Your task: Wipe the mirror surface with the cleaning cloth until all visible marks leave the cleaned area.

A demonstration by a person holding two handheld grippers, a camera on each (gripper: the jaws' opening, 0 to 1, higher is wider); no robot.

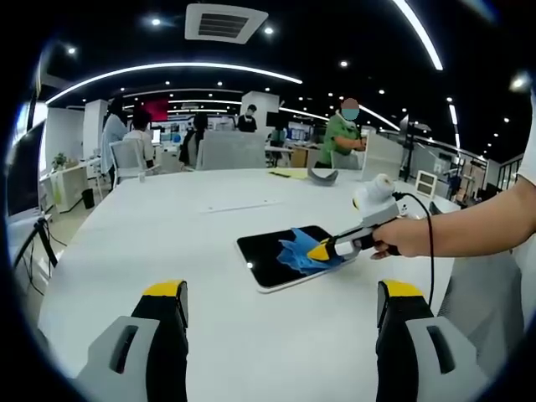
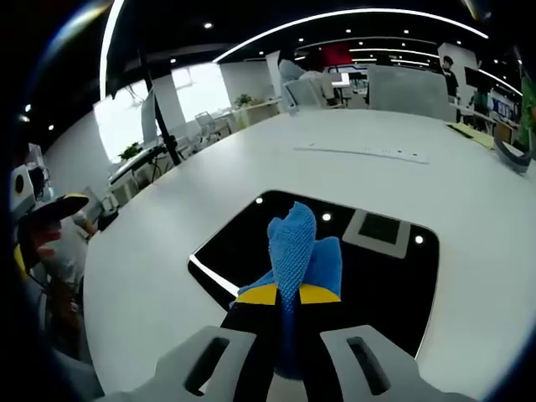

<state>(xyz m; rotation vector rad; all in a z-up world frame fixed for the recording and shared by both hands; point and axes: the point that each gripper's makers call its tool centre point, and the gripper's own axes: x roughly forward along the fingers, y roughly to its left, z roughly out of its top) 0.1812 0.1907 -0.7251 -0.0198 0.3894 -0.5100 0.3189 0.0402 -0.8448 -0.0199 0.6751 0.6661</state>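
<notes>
Right gripper [image 2: 287, 294] clamps cloth [image 2: 295, 247], pointing along mirror [image 2: 385, 272]; left gripper [image 1: 280, 301] fingers apart.

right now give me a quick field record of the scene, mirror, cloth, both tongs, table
mirror: dark rectangular mirror lying flat on the table, reflecting ceiling lights
cloth: blue cleaning cloth resting on the mirror surface
right tongs: right tongs shut on the cloth, over the mirror; held by a hand
left tongs: left tongs open, holding nothing, short of the mirror
table: white table
marks: none that I can make out on the mirror
</notes>
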